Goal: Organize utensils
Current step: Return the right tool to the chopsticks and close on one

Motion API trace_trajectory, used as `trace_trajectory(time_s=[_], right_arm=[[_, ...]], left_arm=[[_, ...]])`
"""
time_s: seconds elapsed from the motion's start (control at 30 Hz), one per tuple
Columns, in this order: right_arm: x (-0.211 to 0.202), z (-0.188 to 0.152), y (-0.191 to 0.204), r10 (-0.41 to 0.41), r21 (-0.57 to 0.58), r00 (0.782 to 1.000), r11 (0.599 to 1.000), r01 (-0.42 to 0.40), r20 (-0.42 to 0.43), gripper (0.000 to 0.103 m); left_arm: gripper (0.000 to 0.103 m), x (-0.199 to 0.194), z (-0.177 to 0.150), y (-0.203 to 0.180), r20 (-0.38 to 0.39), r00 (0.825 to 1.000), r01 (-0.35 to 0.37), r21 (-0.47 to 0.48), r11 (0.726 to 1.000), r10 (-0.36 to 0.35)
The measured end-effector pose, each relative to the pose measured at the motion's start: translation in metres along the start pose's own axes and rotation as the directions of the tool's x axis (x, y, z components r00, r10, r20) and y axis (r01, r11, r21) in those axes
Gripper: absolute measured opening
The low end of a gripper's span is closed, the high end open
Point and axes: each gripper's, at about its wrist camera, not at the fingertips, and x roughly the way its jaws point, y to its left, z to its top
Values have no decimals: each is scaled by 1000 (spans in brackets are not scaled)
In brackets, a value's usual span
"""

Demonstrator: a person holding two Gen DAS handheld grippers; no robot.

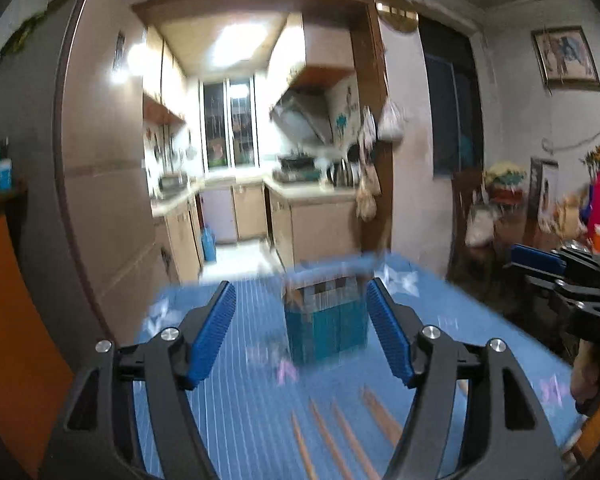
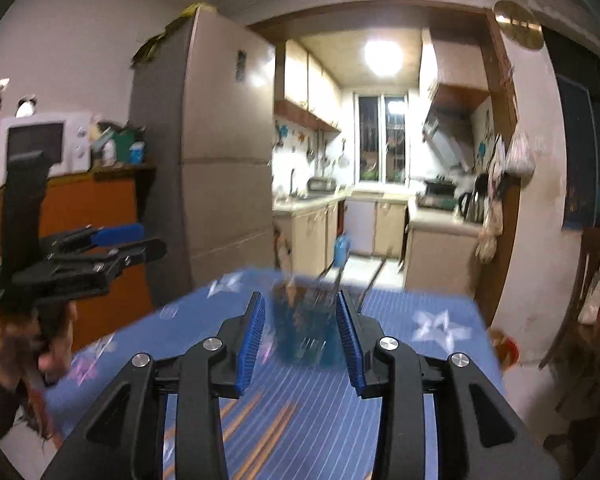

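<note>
A teal holder (image 1: 326, 322) stands on the table with the blue striped cloth (image 1: 244, 420), toward its far edge; it is blurred, and thin dark utensils stick up out of it. Wooden chopsticks (image 1: 332, 436) lie flat on the cloth on the near side of the holder, well apart from it. The left gripper (image 1: 300, 332) is in the air before the holder, its blue pads spread apart and nothing between them. The right gripper (image 2: 302, 338) is also before the holder, its fingers released and empty, with a narrower gap. A hand (image 2: 18, 344) holds the left gripper's handle, left of the holder.
</note>
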Motion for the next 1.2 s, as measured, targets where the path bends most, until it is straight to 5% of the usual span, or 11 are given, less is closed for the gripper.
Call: trace_trajectory(time_s=[0.13,0.37,0.63,0.93,1.2], right_arm=[[-13,-79,30,40,46,989,998,-34,-139,26],[-13,-170,72,84,108,947,993,-53,-310,13],[7,-191,88,40,84,930,996,-9,-366,13],[22,-188,84,4,79,937,997,25,-349,14],[24,-190,86,-29,61,946,997,51,-324,14]], left_arm=[[65,-4,-66,3,-136,991,-1,3,1000,2],[59,-3,-162,7,-342,939,19,-53,998,-36],[58,-14,-196,9,-367,929,29,-84,996,-58],[58,-10,-209,1,-387,918,55,-79,995,-81],[38,-6,-216,-14,-378,921,75,-60,995,-92]])
